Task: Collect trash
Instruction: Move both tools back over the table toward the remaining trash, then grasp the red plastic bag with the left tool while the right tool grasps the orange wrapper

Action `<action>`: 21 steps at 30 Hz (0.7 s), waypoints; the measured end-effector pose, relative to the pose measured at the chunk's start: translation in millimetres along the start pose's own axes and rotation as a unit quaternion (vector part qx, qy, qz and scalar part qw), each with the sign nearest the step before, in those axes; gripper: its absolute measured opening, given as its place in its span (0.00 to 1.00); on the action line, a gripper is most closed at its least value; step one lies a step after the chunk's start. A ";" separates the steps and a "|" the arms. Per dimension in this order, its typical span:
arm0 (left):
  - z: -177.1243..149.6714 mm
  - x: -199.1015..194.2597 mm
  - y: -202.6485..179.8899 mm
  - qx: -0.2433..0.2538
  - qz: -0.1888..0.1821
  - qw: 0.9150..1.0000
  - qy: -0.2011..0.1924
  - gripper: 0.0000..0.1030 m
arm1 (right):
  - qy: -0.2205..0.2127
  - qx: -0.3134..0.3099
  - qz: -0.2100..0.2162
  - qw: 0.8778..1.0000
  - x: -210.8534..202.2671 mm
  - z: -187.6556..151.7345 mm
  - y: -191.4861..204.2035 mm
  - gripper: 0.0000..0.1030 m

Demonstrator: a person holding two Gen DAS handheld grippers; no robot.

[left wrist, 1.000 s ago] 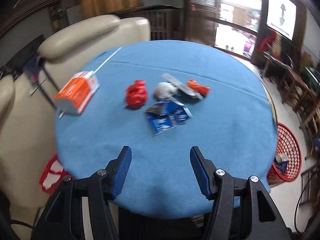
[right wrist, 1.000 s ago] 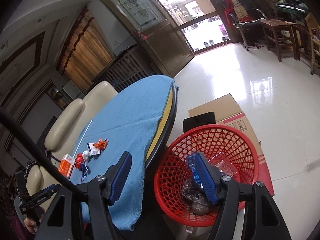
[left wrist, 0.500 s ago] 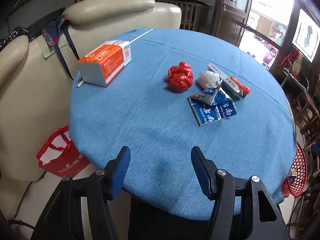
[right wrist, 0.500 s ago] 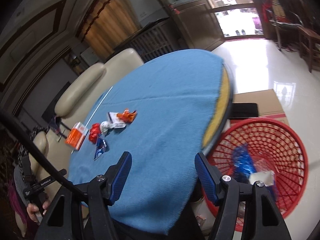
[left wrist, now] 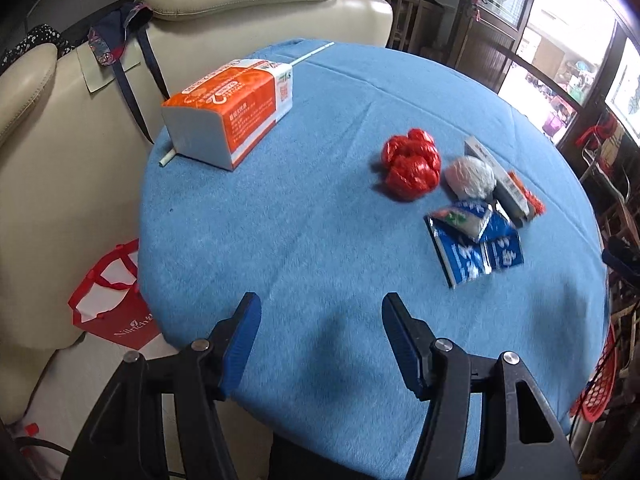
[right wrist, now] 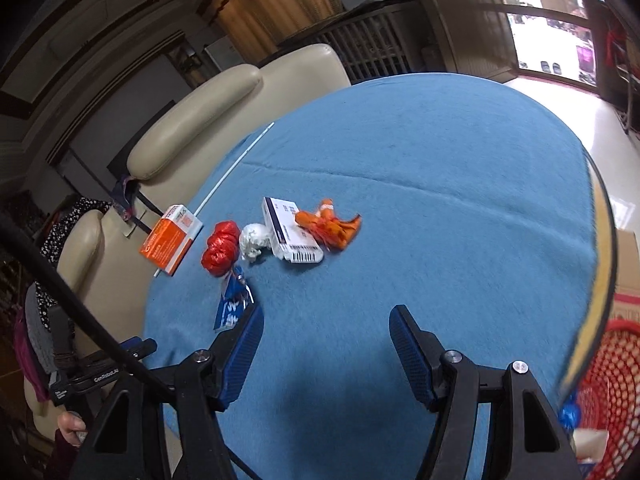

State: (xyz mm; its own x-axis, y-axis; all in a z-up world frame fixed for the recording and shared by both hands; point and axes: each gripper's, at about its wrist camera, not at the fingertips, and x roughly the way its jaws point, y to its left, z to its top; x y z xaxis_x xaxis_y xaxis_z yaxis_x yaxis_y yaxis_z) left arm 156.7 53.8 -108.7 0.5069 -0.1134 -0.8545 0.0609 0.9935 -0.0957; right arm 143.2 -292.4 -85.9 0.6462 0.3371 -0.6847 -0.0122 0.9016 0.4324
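Note:
Trash lies in a cluster on the round blue-clothed table (left wrist: 304, 216): a crumpled red wrapper (left wrist: 410, 163) (right wrist: 219, 249), a white paper ball (left wrist: 471, 176) (right wrist: 254, 241), blue foil packets (left wrist: 474, 246) (right wrist: 232, 304), a white carton (right wrist: 289, 232) and an orange wrapper (right wrist: 330, 226). My left gripper (left wrist: 320, 316) hovers open over the near table edge, well short of the trash. My right gripper (right wrist: 326, 330) is open and empty above the cloth, the blue packets just beyond its left finger. A red mesh basket (right wrist: 608, 392) stands on the floor at the lower right.
An orange-and-white tissue pack (left wrist: 230, 112) and a long white straw (right wrist: 236, 164) lie at the table's far left side. Cream armchairs (left wrist: 240, 4) crowd the table's left. A red-and-white paper bag (left wrist: 112, 300) sits on the floor. The person's hand (right wrist: 72, 426) holds the left gripper's handle.
My right gripper swung left from above the red basket to over the table. My left gripper shifted and rolled, so the trash now lies to its upper right, closer.

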 end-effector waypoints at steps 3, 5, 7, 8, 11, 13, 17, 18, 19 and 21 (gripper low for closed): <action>15.2 4.7 -1.8 -0.012 -0.011 1.000 0.003 0.62 | 0.011 -0.024 -0.006 1.000 21.3 14.4 7.9 0.67; 25.9 7.3 -5.3 -0.014 -0.015 1.000 0.002 0.62 | 0.016 -0.037 -0.014 0.999 36.8 23.3 11.4 0.67; 38.4 10.1 -10.9 -0.011 -0.020 1.000 0.000 0.62 | 0.019 -0.044 -0.019 0.999 52.4 32.6 13.1 0.67; 45.3 12.3 -14.6 -0.007 -0.022 1.000 0.000 0.65 | 0.020 -0.049 -0.024 0.998 59.8 37.4 13.4 0.66; 67.3 24.0 -28.2 0.007 -0.023 1.000 0.003 0.68 | 0.029 -0.058 -0.029 0.998 76.0 48.8 10.8 0.58; 80.7 32.4 -36.6 0.011 -0.025 1.000 0.008 0.68 | 0.035 -0.065 -0.029 0.997 85.9 56.3 10.9 0.54; 103.7 49.0 -53.9 0.022 -0.035 0.999 0.016 0.68 | 0.052 -0.081 -0.026 0.995 103.5 66.8 10.7 0.50; 107.7 53.1 -57.0 0.026 -0.035 0.999 0.018 0.68 | 0.059 -0.084 -0.022 0.994 108.8 69.0 9.9 0.50; 111.9 58.8 -61.3 0.032 -0.034 0.999 0.023 0.68 | 0.067 -0.089 -0.020 0.994 114.7 70.7 10.6 0.50; 116.9 70.3 -66.9 0.038 -0.039 0.998 0.033 0.68 | 0.073 -0.104 -0.028 0.991 124.0 71.7 12.5 0.50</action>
State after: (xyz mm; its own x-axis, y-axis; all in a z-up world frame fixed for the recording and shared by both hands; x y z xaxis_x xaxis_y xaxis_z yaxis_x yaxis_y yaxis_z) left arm 288.8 -21.0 -102.7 0.4397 -0.1871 -0.8784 0.1641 0.9783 -0.1262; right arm 277.9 -258.7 -123.3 0.5325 0.3075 -0.7886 -0.1471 0.9511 0.2716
